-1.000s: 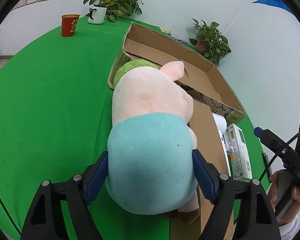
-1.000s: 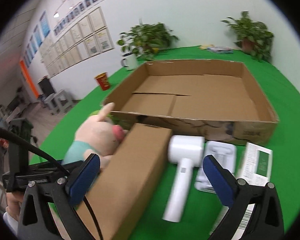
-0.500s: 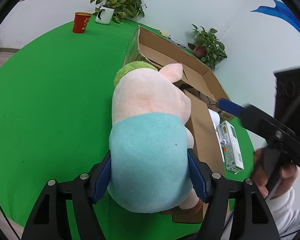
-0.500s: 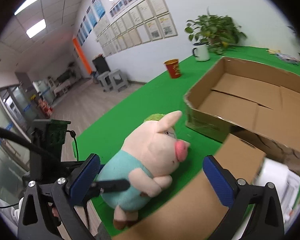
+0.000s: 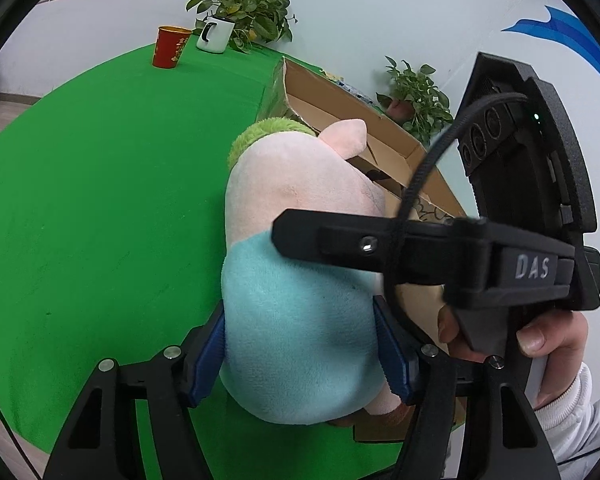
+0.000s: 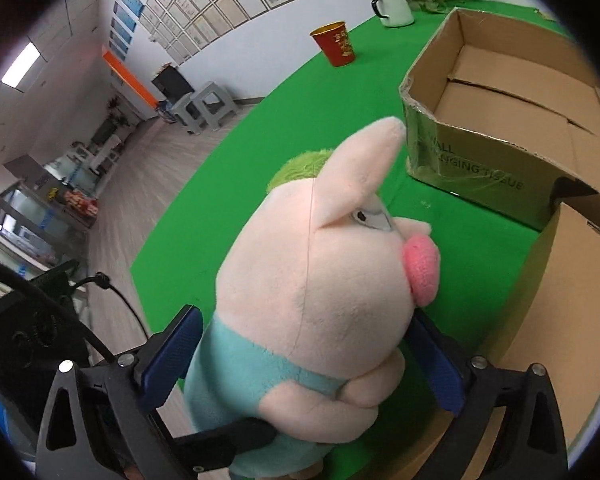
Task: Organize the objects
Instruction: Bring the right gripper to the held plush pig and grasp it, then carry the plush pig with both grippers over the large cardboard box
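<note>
Item: plush pig, pink head, teal body, green tuft.

Location: on the green table, just short of the near corner of the large open carton, with a smaller closed cardboard box beside its snout side.

Left gripper: closed onto the teal body, blue pads pressed into both flanks.

Right gripper: jaws set wide either side of the pig at neck height; contact on the snout side cannot be told, so no firm hold is judged.

Risks:
- soft filling may compress and let the pig sag or slide out of a single low hold;
- the two grippers sit close and could collide or snag a cable;
- ear or snout could catch the carton rim on the way in.
</note>
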Demonstrator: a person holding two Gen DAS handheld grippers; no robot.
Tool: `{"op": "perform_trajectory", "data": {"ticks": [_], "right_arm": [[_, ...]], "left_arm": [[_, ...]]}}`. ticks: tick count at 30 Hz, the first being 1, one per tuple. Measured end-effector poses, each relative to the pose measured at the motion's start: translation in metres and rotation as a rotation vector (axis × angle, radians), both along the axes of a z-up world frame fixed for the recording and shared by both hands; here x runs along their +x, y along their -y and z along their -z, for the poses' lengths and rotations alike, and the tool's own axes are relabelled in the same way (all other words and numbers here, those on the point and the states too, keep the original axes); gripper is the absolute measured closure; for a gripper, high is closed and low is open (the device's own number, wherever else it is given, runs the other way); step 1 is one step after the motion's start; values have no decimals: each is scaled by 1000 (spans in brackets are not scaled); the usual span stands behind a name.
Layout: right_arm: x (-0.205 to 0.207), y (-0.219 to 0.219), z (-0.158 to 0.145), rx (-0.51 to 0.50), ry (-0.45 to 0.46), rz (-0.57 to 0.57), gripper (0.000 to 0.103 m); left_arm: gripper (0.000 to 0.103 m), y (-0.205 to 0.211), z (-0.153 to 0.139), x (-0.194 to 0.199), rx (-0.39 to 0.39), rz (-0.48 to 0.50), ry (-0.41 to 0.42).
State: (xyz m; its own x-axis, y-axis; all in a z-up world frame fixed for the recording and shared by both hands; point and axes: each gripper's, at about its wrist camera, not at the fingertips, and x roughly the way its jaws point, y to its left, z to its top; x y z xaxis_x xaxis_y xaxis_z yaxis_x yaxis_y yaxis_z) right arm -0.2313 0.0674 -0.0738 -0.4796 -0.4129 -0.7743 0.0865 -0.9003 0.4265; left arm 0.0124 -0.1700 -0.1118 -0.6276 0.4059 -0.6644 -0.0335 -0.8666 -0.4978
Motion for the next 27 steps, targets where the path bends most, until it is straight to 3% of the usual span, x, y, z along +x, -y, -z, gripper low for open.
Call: {"op": "perform_trajectory", "data": {"ticks": [7, 9, 15, 21, 27], "right_arm": [[1, 7, 7, 72, 41, 15, 4], [-1, 4, 7, 71, 29, 15, 12], [8, -5, -6, 41, -45, 21, 24], [25, -20, -43, 49, -172, 77, 26], [30, -52, -75, 76, -262, 170, 27]], "left_arm": [[41, -11, -3, -1, -39, -9, -26], [42, -14, -6, 0, -48, -8, -38], [43, -27, -25, 7, -123, -4, -82], [43, -49, -62, -1, -174, 20, -186], [44, -73, -97, -35, -190, 85, -279]]}}
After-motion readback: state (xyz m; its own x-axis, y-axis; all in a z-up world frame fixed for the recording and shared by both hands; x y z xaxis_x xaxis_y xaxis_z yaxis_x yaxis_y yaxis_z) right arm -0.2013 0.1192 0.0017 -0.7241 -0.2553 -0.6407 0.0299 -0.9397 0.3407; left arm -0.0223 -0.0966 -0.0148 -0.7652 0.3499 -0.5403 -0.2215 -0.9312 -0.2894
